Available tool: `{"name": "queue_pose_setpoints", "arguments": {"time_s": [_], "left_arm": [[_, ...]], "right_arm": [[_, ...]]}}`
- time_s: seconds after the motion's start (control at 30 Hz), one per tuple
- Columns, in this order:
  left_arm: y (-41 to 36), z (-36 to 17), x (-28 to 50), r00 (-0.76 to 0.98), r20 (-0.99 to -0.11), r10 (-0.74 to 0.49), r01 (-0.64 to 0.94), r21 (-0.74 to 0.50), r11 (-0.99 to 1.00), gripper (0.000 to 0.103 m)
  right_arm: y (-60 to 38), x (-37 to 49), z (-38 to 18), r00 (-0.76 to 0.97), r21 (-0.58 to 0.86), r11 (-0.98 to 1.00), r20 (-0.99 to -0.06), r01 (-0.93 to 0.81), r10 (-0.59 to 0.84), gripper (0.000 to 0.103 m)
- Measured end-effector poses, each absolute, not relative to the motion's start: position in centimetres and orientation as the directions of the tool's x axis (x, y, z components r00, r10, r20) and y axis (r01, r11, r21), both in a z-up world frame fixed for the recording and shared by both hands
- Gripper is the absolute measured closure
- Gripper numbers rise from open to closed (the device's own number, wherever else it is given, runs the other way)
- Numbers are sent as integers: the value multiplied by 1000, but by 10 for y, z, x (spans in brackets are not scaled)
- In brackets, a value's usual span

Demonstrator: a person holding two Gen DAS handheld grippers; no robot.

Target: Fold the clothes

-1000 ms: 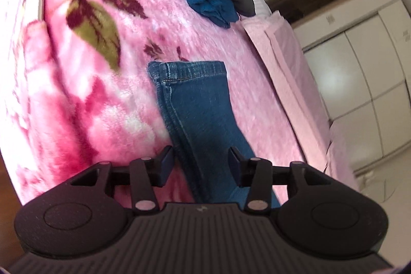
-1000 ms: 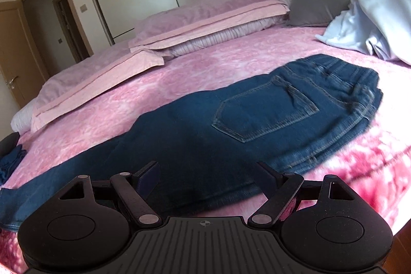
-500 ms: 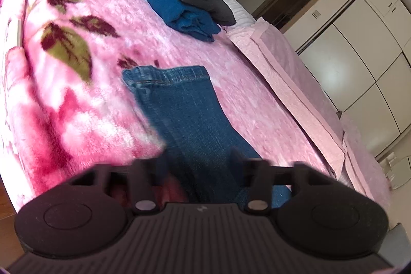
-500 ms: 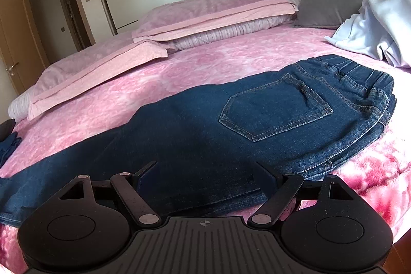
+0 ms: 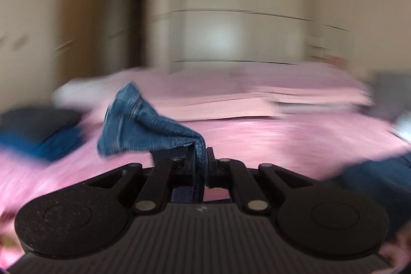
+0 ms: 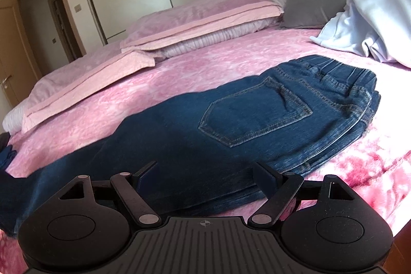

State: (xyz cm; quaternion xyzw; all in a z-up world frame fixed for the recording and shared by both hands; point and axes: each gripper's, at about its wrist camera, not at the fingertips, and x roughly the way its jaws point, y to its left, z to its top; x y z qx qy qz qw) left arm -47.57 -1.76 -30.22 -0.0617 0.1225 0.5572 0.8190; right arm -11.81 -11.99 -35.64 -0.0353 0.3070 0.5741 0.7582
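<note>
Jeans [image 6: 231, 125] lie lengthwise along the near edge of the bed [image 6: 179, 73], already halved leg on leg, 1 back pocket up; left gripper [image 5: 203, 166] is clenched on the hem end, denim pinched between its pads and lifted off the bed; right gripper [image 6: 205, 176] hangs released over the thigh area, gripping nothing; folded dark stack [image 5: 43, 130] sits at the far left corner, so some clothes look done; pale blue garment [image 6: 372, 25] near the pillows [image 6: 195, 17] looks unfolded; judged: crosswise fold just begun.

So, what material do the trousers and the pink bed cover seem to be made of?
The trousers look like dark blue denim: matte twill weave, tan contrast stitching round the back pocket. The pink bed cover looks like plush fleece, probably synthetic: soft, fuzzy pile with a slight sheen.
</note>
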Motion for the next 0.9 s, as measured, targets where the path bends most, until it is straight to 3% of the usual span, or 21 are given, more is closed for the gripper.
{"name": "queue_pose_setpoints", "arguments": {"time_s": [0.07,0.13,0.2,0.3,0.47,0.67,0.7,0.73,0.77,0.9], "left_arm": [[-23,-311,-436,468,-317,825,-855,75,514,92],[-20,-341,-400,527,-439,728,-782,85,618,80],[-19,-379,-370,508,-572,644,-729,113,676,80],[-33,-389,-366,493,-560,666,-714,177,677,81],[-39,-357,-406,555,-512,655,-750,32,661,78],[-29,-344,-452,499,-507,703,-834,-58,549,78],[-28,-343,-457,490,-509,708,-842,-67,535,78],[-27,-342,-462,482,-512,712,-850,-76,520,78],[-25,-341,-468,473,-514,716,-858,-85,506,78],[-25,-347,-476,463,-524,715,-865,-90,493,78]], "right_arm": [[-122,-116,-354,159,304,342,-496,-889,853,21],[-124,-113,-354,160,309,345,-495,-886,854,21],[-124,-110,-354,160,313,350,-501,-883,851,21],[-127,-106,-352,151,319,345,-502,-883,852,21],[-122,-102,-343,98,379,308,-481,-873,871,21],[-73,-104,-349,-315,737,142,-444,-661,839,21],[-61,-106,-357,-387,794,141,-432,-591,815,25],[-50,-108,-366,-446,843,150,-414,-516,794,43],[-39,-111,-374,-481,867,176,-415,-467,772,50],[-9,-121,-390,-517,873,259,-459,-413,722,52]]}}
